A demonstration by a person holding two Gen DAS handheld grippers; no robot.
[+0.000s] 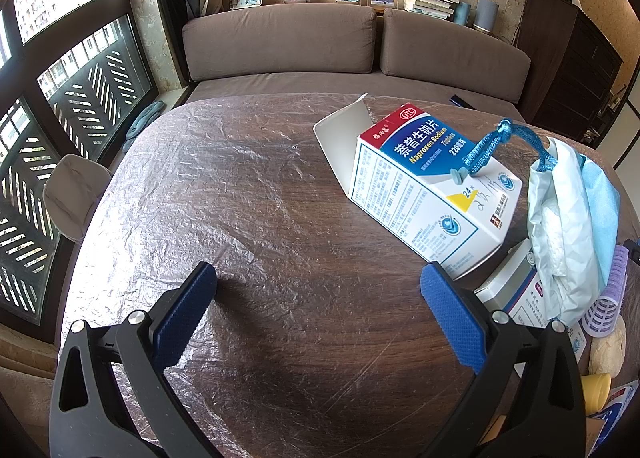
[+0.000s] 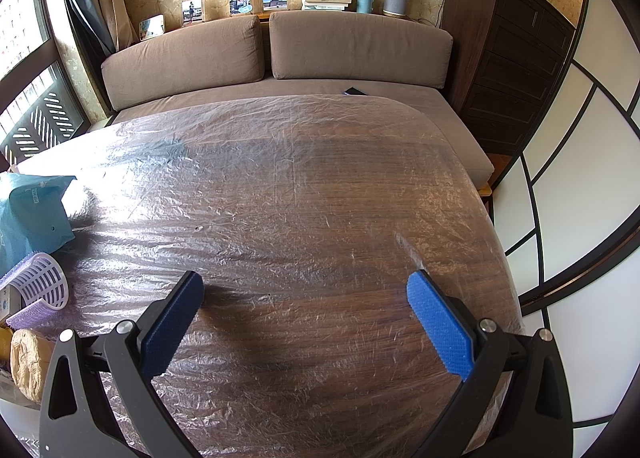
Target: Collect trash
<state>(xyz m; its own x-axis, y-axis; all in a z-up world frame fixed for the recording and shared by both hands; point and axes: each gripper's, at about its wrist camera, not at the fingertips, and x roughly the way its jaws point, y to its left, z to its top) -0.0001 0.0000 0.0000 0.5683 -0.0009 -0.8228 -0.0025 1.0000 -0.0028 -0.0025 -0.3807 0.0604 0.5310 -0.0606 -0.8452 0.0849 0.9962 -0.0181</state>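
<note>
In the left wrist view an open Naproxen medicine box (image 1: 432, 190) lies on the plastic-covered wooden table (image 1: 260, 218), flap up. A blue cord (image 1: 492, 146) lies across it. Right of it are a pale blue crumpled bag (image 1: 568, 226), a smaller white box (image 1: 512, 286) and a purple hair roller (image 1: 608, 298). My left gripper (image 1: 318, 282) is open and empty, its right finger just short of the medicine box. My right gripper (image 2: 304, 290) is open and empty above bare table. The roller (image 2: 40, 286), a teal packet (image 2: 28, 214) and a beige lump (image 2: 28, 362) sit at that view's left edge.
A brown sofa (image 2: 280, 58) stands behind the table, with a dark phone (image 2: 355, 91) on its seat. A dark cabinet (image 2: 512, 70) is at the right, windows (image 1: 60, 98) at the left. A yellow item (image 1: 596, 390) lies at the table's near right.
</note>
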